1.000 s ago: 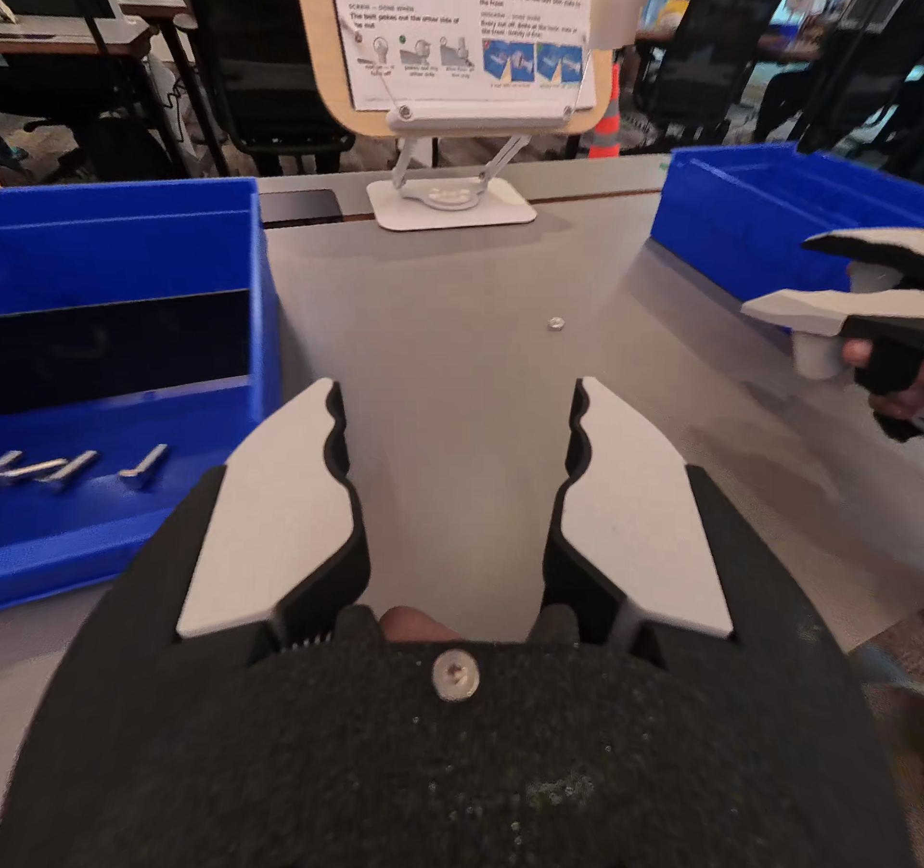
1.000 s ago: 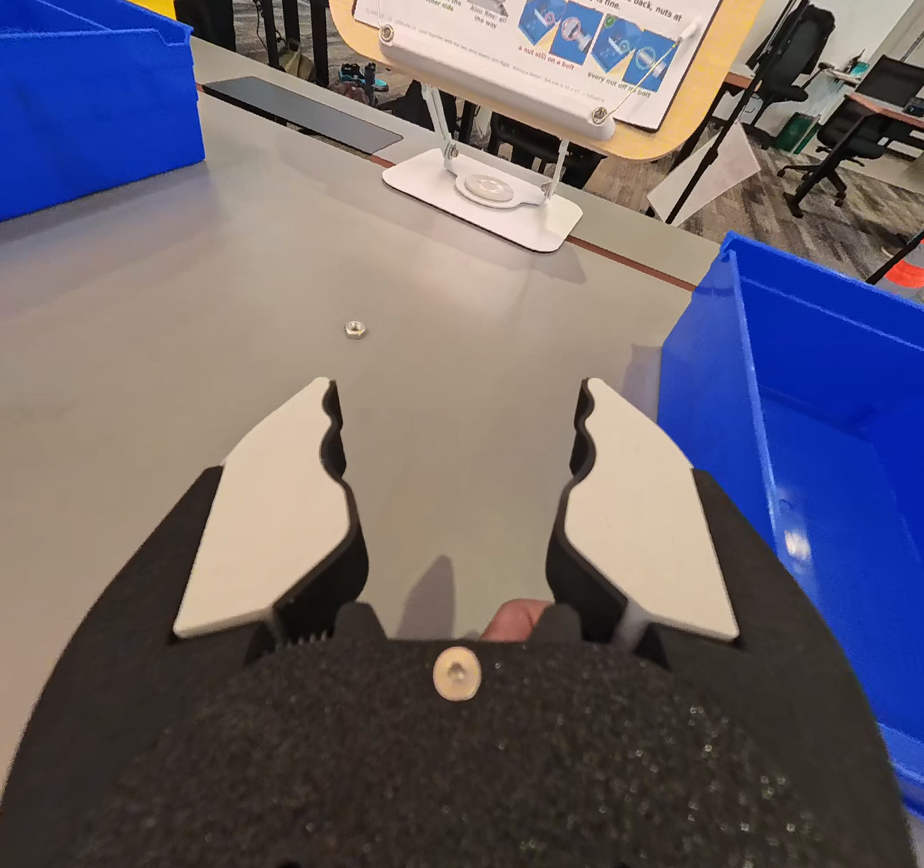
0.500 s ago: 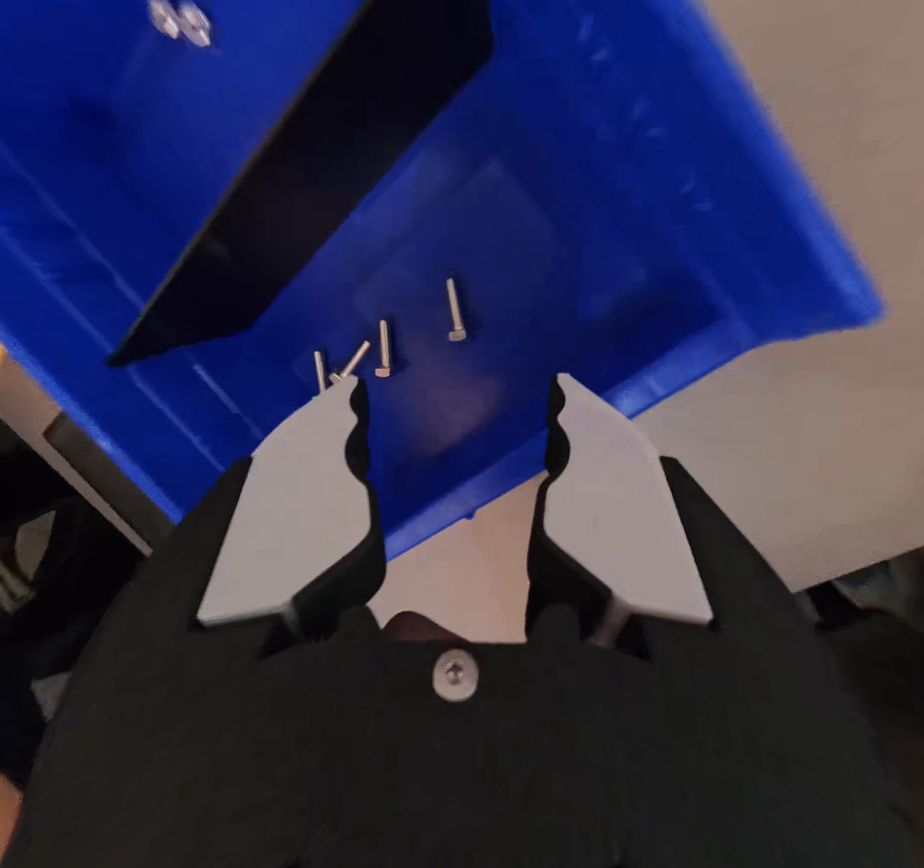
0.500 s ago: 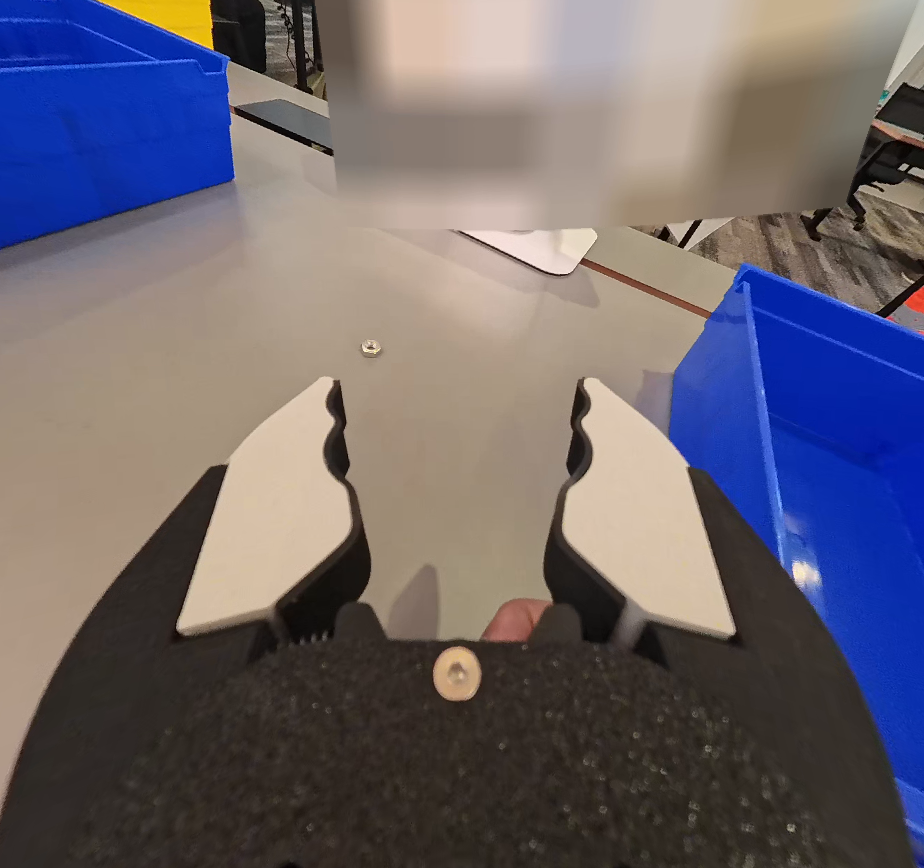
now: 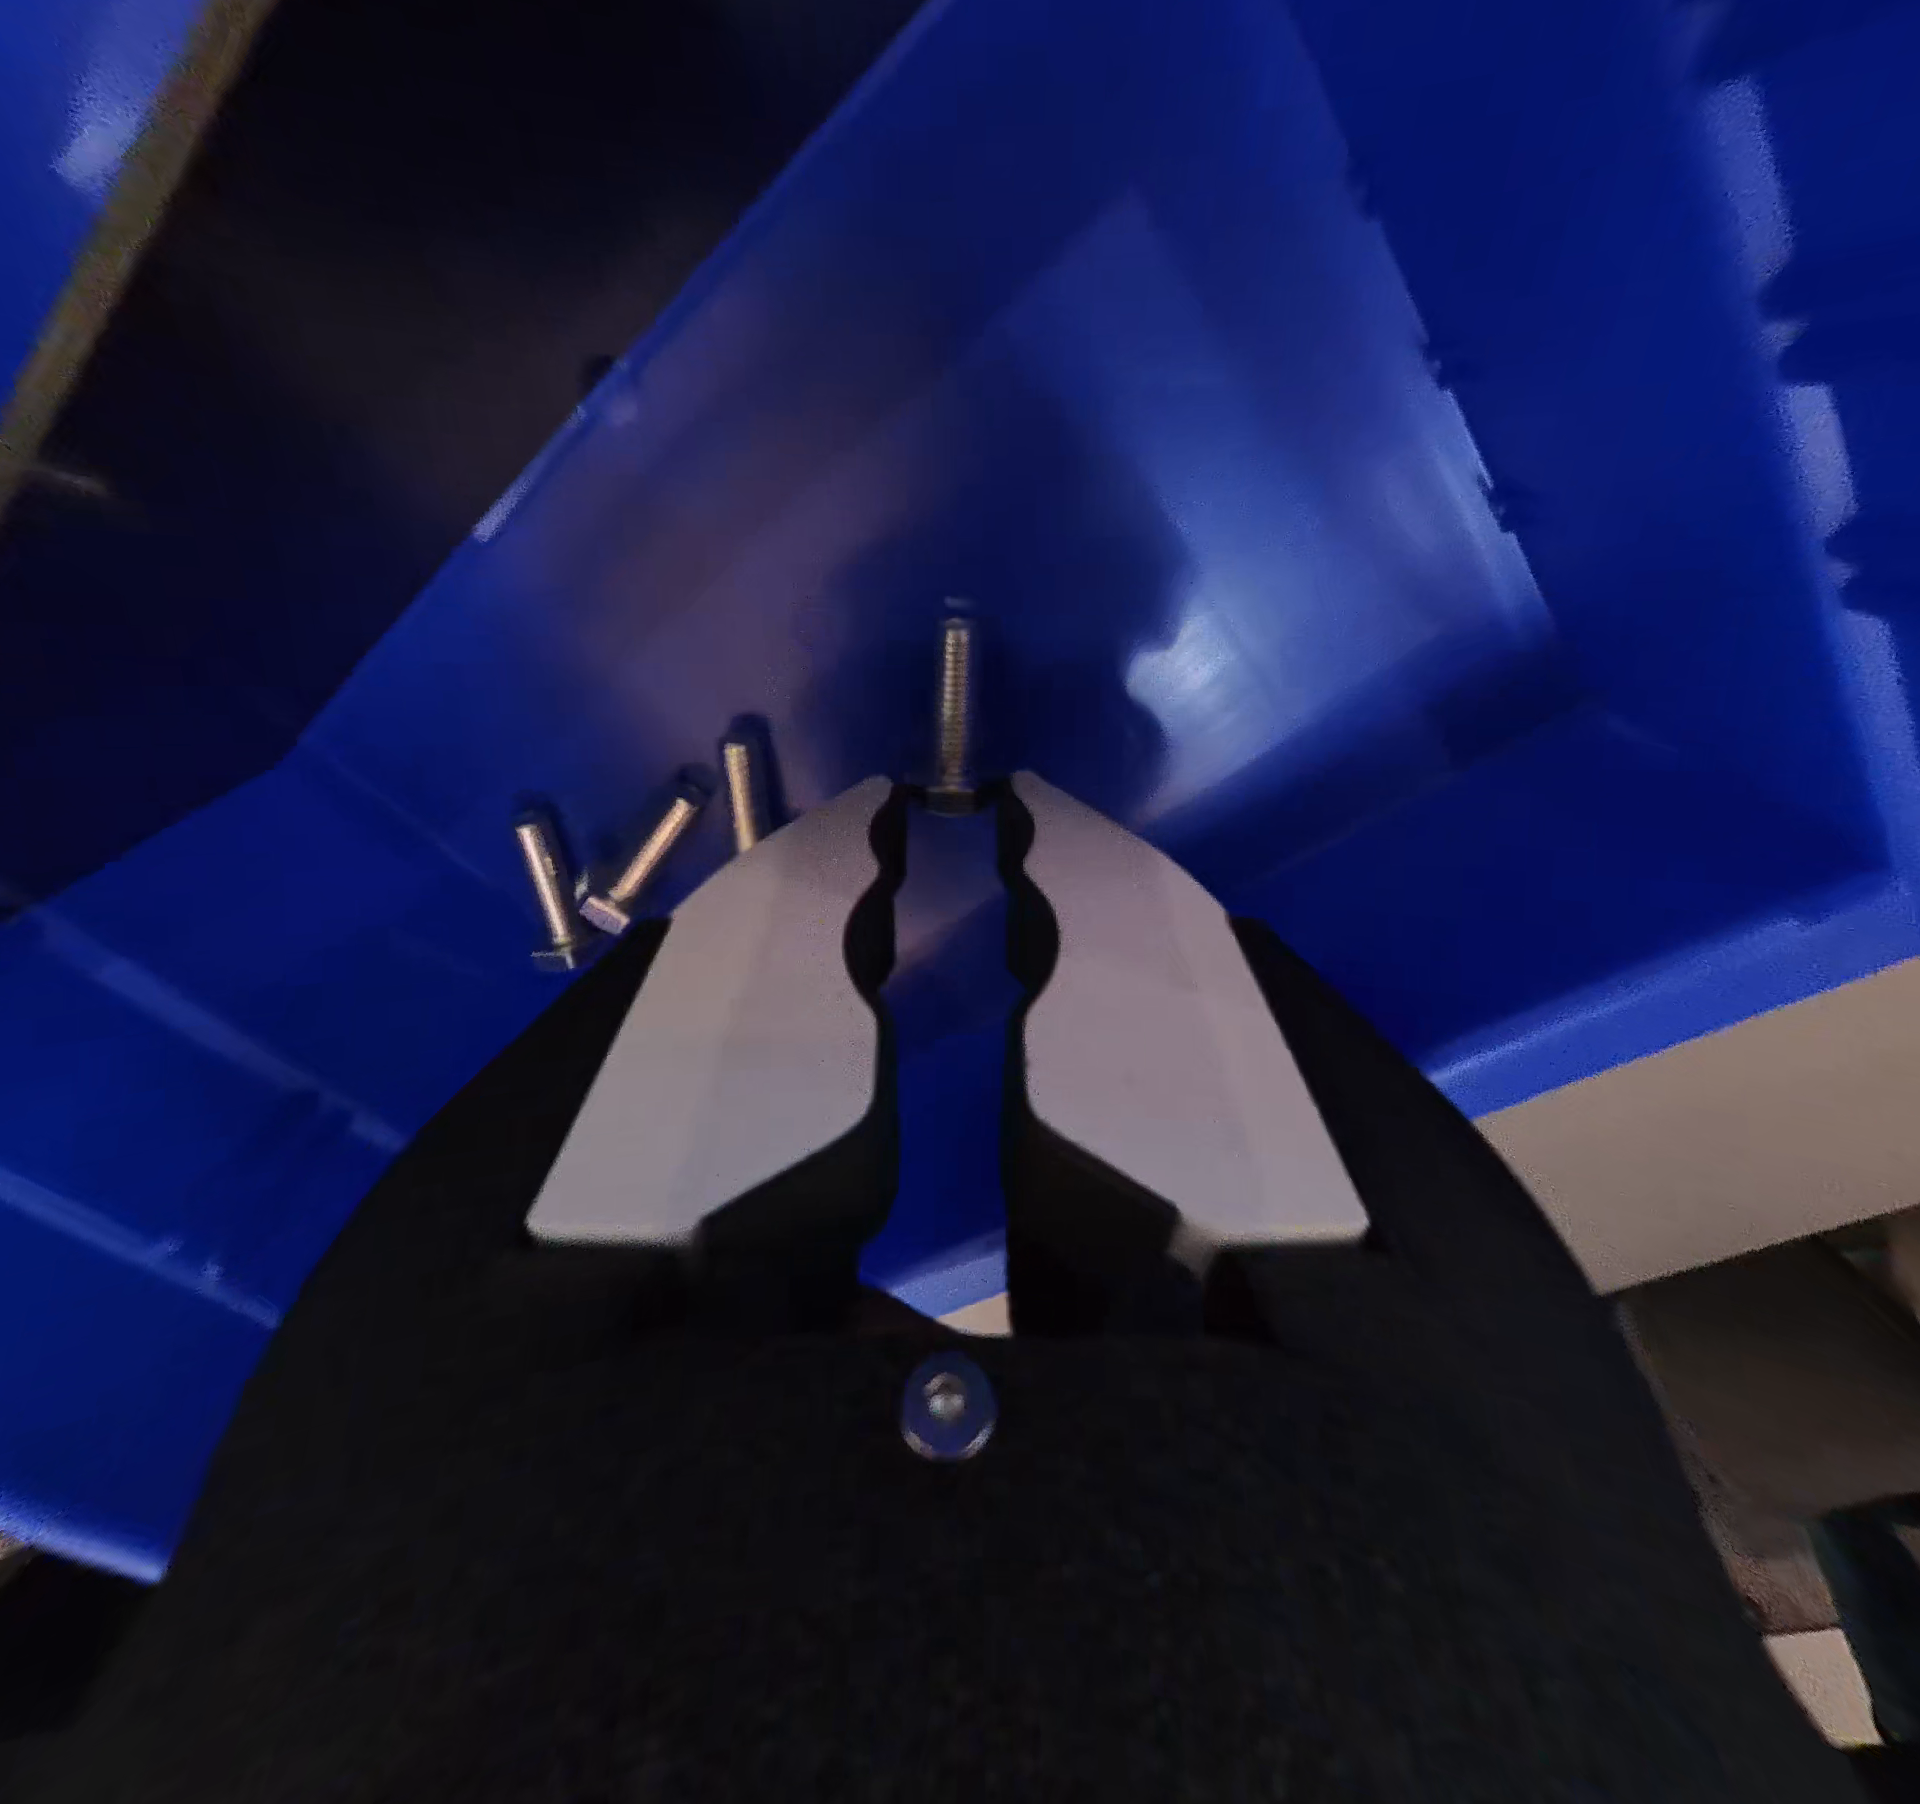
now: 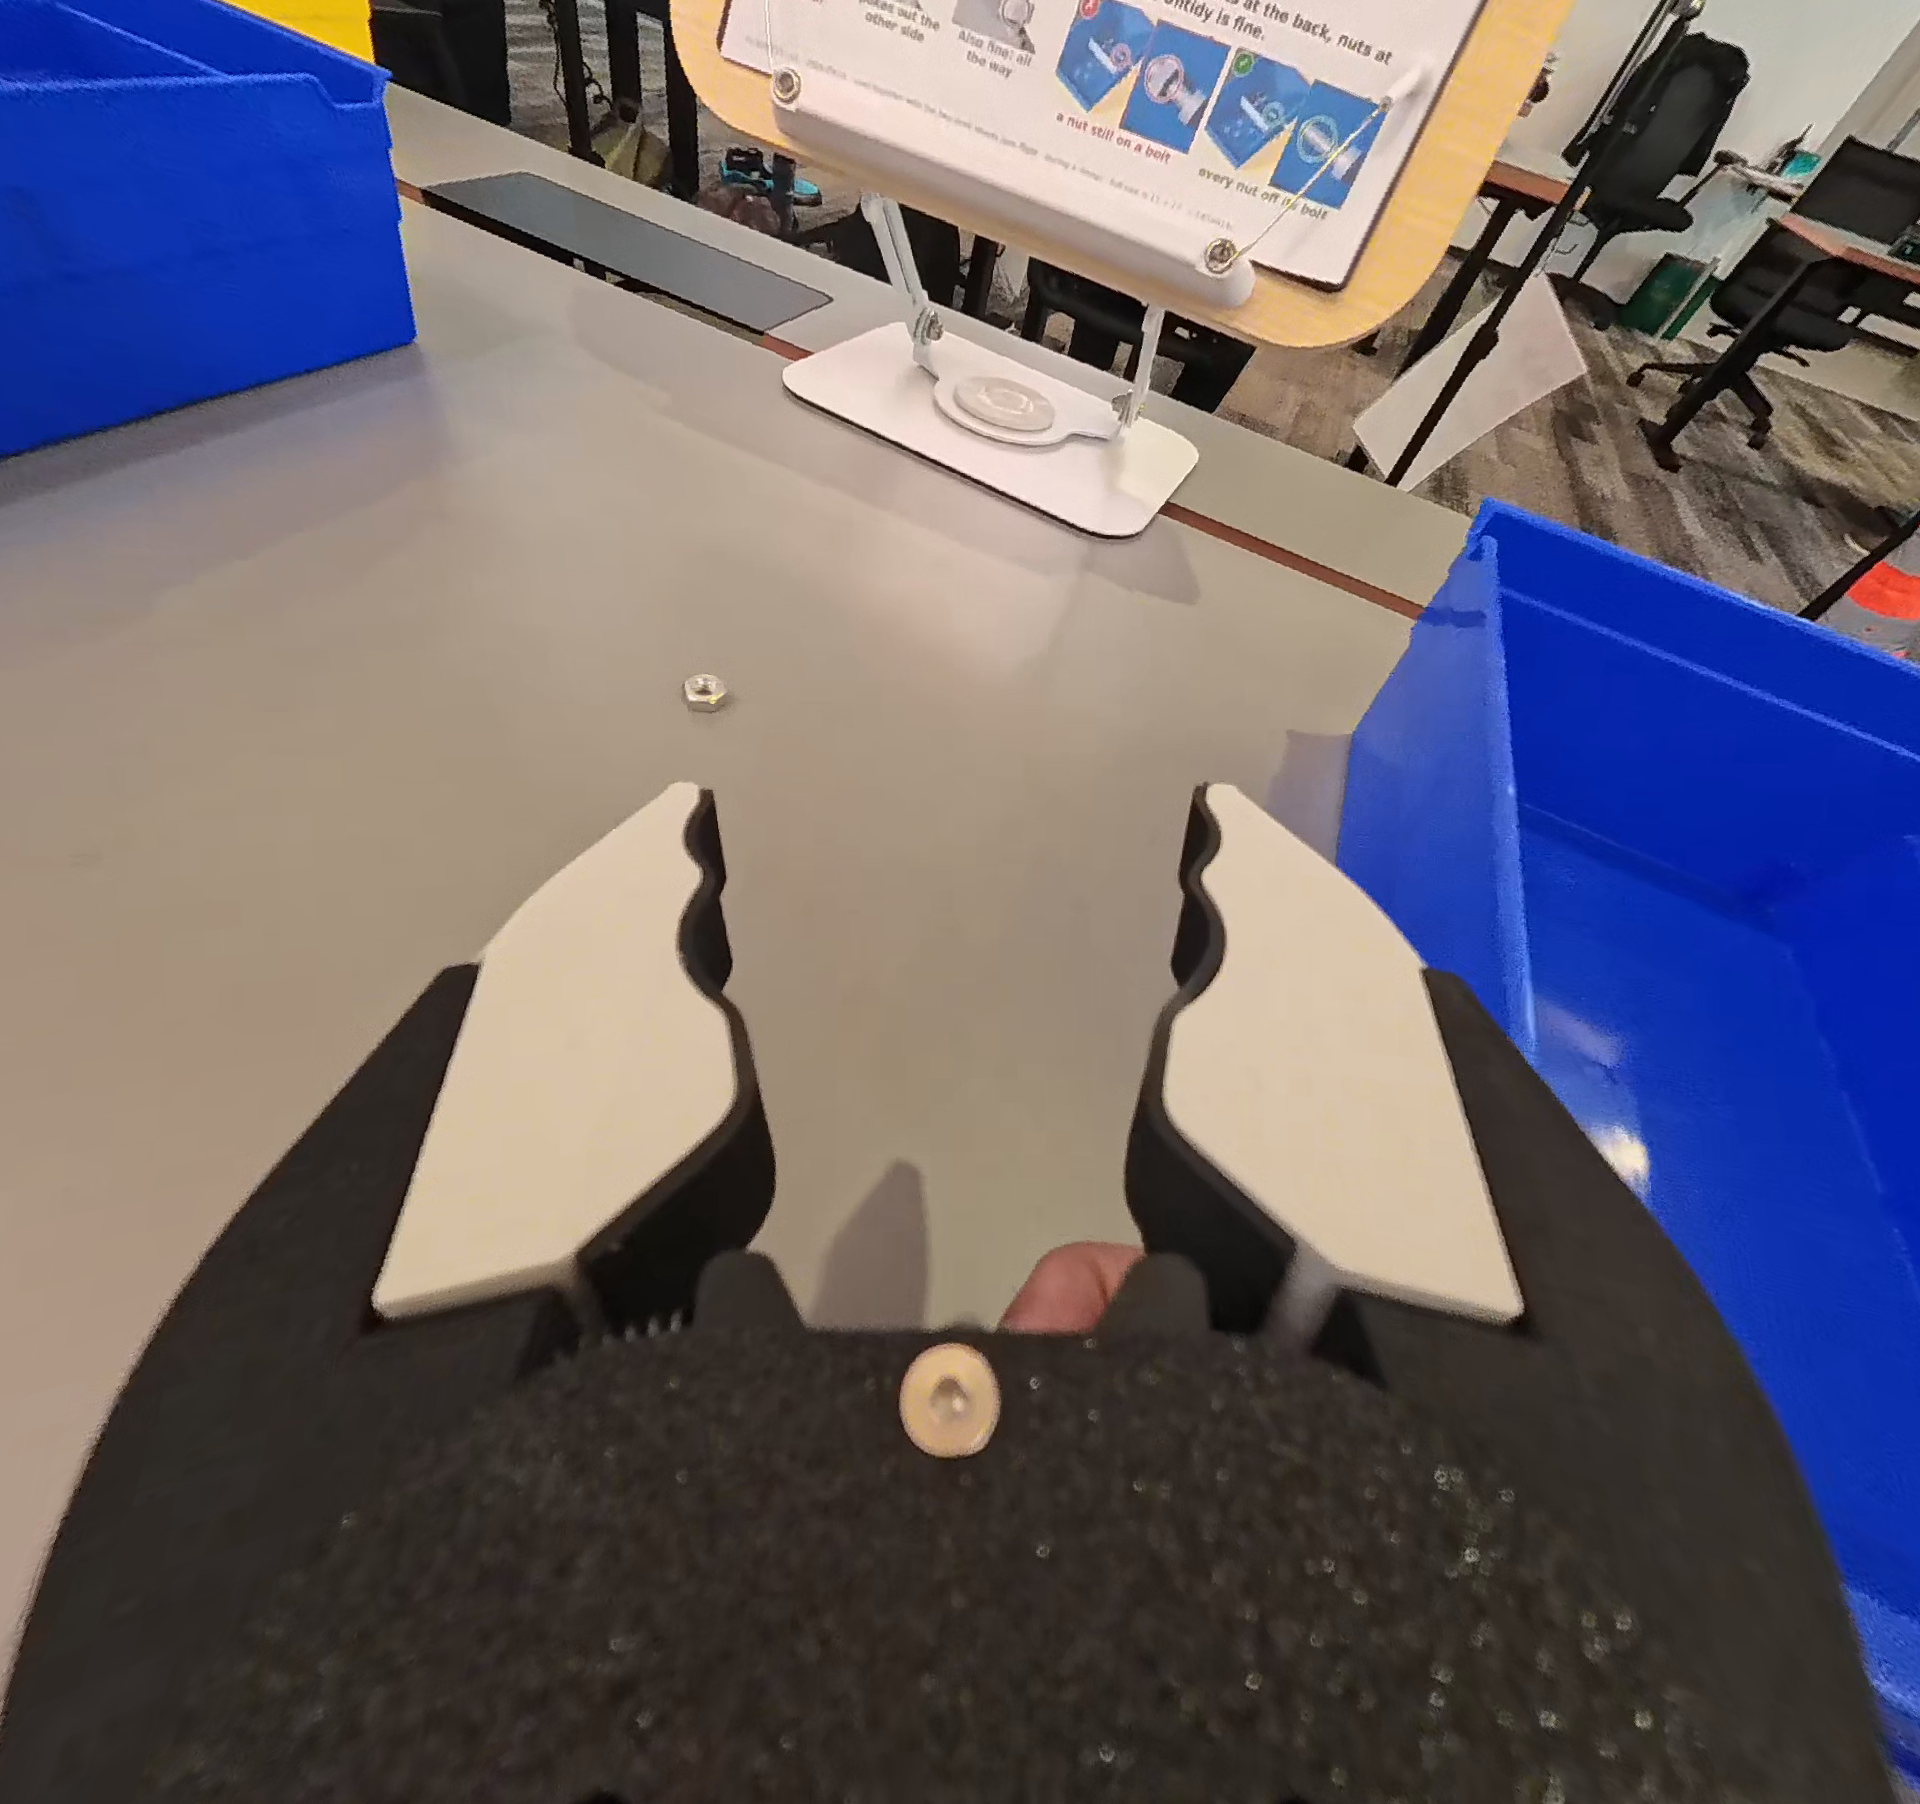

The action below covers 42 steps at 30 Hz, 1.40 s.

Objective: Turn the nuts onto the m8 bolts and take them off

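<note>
Left hand-held gripper (image 5: 948,798) pinches a bolt (image 5: 953,705) by its head, frame centre, inside the blue bin (image 5: 1558,1016) | right hand-held gripper (image 6: 951,798) spread, empty, nut (image 6: 707,692) beyond on table (image 6: 312,715) | risk: shallow tip-hold could let bolt swivel or drop.

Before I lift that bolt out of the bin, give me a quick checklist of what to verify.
1. Left gripper fingers closed on the head of the silver hex bolt: ok.
2. Grip firm enough to lift: cannot tell, view blurred.
3. Three other silver bolts apart from the held one: ok.
4. Right gripper open and empty: ok.
5. Small silver hex nut lying free on the grey table: ok.
6. Blue plastic bin wall clear of the lift path: cannot tell.
</note>
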Available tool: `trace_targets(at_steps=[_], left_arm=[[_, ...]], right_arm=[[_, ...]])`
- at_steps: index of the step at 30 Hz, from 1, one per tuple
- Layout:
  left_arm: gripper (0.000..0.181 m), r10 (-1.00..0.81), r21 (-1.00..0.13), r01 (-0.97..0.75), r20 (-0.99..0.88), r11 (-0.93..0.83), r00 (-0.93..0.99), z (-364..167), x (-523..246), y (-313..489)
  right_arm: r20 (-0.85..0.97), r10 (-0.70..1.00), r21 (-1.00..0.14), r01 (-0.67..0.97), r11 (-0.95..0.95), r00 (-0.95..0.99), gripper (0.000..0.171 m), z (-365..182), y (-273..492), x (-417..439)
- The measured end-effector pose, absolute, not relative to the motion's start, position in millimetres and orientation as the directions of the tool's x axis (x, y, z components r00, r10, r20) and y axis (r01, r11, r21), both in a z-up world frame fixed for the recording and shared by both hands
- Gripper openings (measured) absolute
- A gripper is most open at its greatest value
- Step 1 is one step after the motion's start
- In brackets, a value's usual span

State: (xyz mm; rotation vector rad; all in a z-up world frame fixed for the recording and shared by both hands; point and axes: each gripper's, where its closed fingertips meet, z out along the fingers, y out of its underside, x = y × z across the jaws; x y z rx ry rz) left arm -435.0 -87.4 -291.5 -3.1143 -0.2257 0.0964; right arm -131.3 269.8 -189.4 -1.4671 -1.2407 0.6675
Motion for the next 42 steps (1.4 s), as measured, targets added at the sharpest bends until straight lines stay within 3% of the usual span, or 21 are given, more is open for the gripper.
trace_targets(at_steps=[9, 12, 18, 25, 34, 39, 42], left_arm=[[0.016, 0.140, -0.092, 0.129, -0.127, -0.987, 0.982, -287, -440, -86], [0.016, 0.160, -0.204, 0.126, -0.156, -0.971, 0.975, -269, -439, -79], [0.016, 0.244, -0.537, 0.038, -0.318, -0.843, 0.916, -190, -421, -60], [0.015, 0.233, -0.880, -0.124, -0.254, -0.458, 0.939, -106, -307, -10], [0.015, 0.145, -0.958, 0.053, 0.013, -0.281, 0.989, -166, -227, 56], [0.015, 0.125, -0.946, 0.029, -0.012, -0.322, 0.992, -176, -234, 67], [0.015, 0.116, -0.940, 0.000, -0.042, -0.340, 0.992, -176, -238, 71]], right_arm=[[0.211, 0.931, -0.935, 0.340, 0.103, 0.297, 0.082, -186, 266, -136], [0.218, 0.929, -0.934, 0.340, 0.109, 0.300, 0.081, -183, 266, -134], [0.227, 0.925, -0.934, 0.336, 0.119, 0.304, 0.080, -177, 268, -131], [0.218, 0.930, -0.945, 0.300, 0.127, 0.295, 0.079, -169, 259, -130], [0.180, 0.941, -0.936, 0.345, 0.073, 0.288, 0.078, -184, 249, -112], [0.147, 0.964, -0.921, 0.385, 0.052, 0.222, 0.071, -188, 242, -114], [0.164, 0.982, -0.865, 0.493, 0.096, 0.096, 0.065, -196, 234, -138]])
